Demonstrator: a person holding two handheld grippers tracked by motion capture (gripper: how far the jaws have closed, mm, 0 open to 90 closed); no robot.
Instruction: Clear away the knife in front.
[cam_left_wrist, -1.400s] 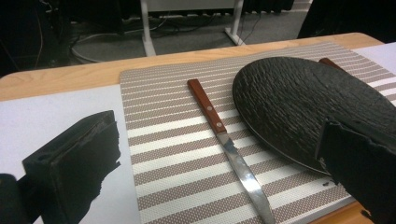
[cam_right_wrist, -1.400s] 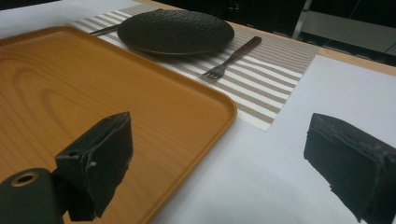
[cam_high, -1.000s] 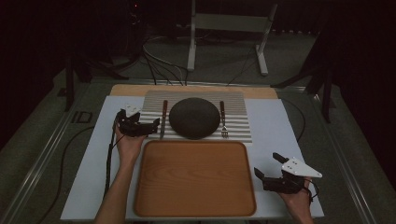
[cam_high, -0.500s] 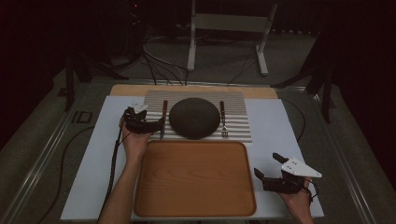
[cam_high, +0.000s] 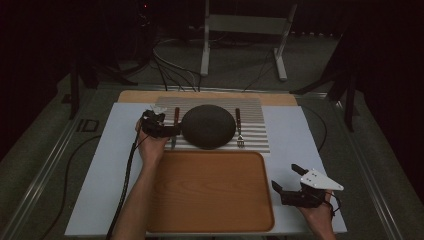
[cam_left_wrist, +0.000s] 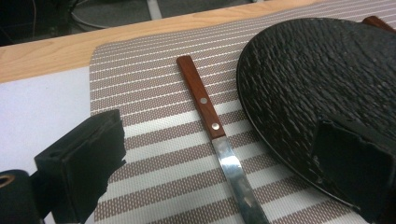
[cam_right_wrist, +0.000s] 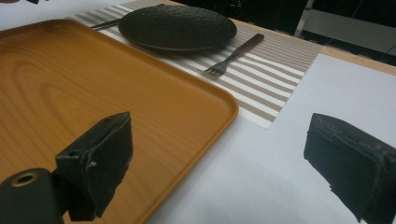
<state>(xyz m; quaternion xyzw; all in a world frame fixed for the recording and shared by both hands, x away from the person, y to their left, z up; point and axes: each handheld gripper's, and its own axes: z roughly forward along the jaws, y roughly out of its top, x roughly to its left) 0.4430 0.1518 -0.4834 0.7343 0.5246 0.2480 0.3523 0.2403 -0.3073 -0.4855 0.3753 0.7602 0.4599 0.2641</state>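
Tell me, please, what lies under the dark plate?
The dark plate rests on the striped placemat, between the knife and fork. What the plate itself covers cannot be seen.

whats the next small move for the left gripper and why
Probably lower the left gripper and close on the knife: its open jaws already stand either side of the knife on the striped mat, one over the plate rim, nothing gripped yet.
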